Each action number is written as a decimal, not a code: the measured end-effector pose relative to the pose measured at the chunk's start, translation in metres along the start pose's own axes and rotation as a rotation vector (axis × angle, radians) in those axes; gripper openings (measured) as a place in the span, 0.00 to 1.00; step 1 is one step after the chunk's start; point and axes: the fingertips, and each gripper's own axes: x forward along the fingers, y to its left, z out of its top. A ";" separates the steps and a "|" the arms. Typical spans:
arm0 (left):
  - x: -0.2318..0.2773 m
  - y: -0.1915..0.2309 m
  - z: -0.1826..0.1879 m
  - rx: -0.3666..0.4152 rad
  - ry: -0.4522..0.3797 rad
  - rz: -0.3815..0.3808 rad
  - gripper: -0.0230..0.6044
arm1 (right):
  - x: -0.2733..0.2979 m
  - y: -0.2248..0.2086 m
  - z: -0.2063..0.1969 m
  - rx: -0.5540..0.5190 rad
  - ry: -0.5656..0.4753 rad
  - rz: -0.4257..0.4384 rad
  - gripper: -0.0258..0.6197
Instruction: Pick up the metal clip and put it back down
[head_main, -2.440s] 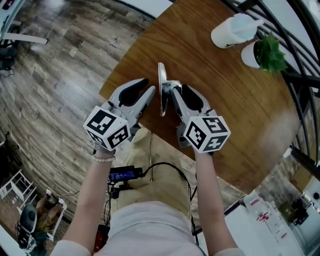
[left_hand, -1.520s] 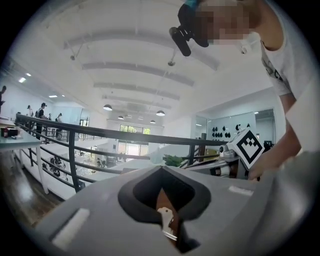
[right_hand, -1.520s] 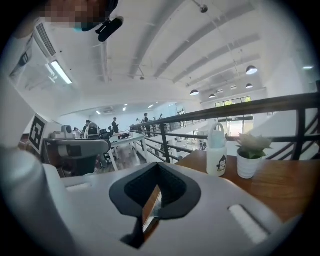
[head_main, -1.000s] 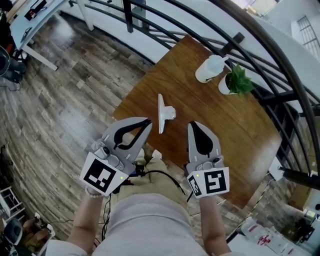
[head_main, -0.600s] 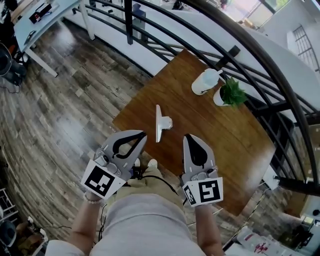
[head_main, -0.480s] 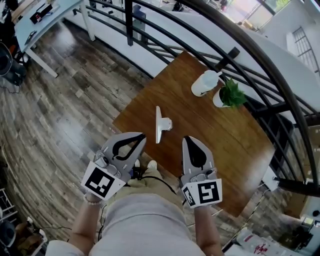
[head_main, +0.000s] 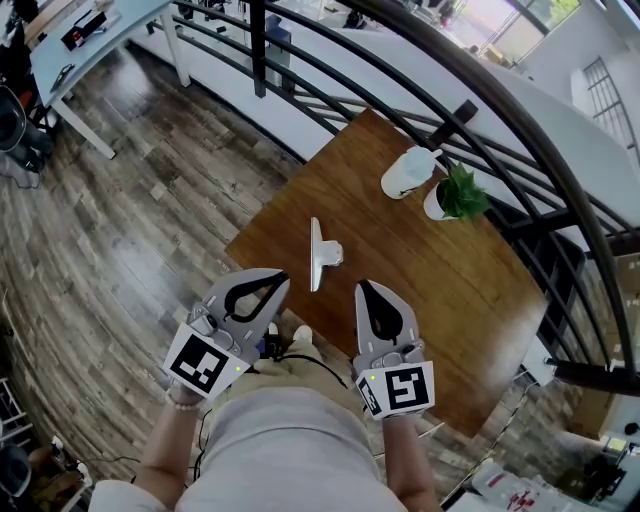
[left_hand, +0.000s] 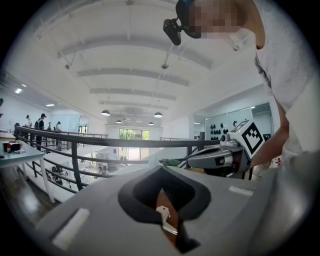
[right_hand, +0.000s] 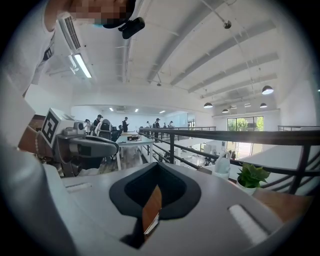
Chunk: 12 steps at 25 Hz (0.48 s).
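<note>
- On table (head_main: 440, 290), toward its near-left edge: clip (head_main: 318, 253), long bar running away from person, short tab out to right; touches neither gripper.
- Just short of clip, tips at table's near edge: left gripper (head_main: 283, 281), held about level, pointing toward clip; jaws together, nothing gripped.
- Through thin slit between those jaws in left gripper view: strip of brown tabletop and pale metal of clip.
- Near-right of clip, tips over table: right gripper (head_main: 362, 287), jaws closed and empty; sliver of tabletop showing through slit in right gripper view.
- Side by side, grippers apart; clip beyond gap between them.
- At far corner of table: white bottle (head_main: 408, 172) just beside potted plant (head_main: 455, 193), close under black railing (head_main: 400, 80).
- Below and left of table: wood-plank floor (head_main: 120, 220).
</note>
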 end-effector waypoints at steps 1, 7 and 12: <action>0.000 0.000 0.000 0.002 0.002 -0.001 0.04 | 0.001 0.000 0.000 0.002 -0.001 0.000 0.07; 0.004 0.000 0.000 0.009 -0.001 -0.001 0.04 | 0.003 -0.001 0.001 0.005 -0.006 0.004 0.07; 0.005 -0.002 0.000 0.015 0.001 -0.005 0.04 | 0.002 -0.001 -0.002 0.004 0.001 0.006 0.07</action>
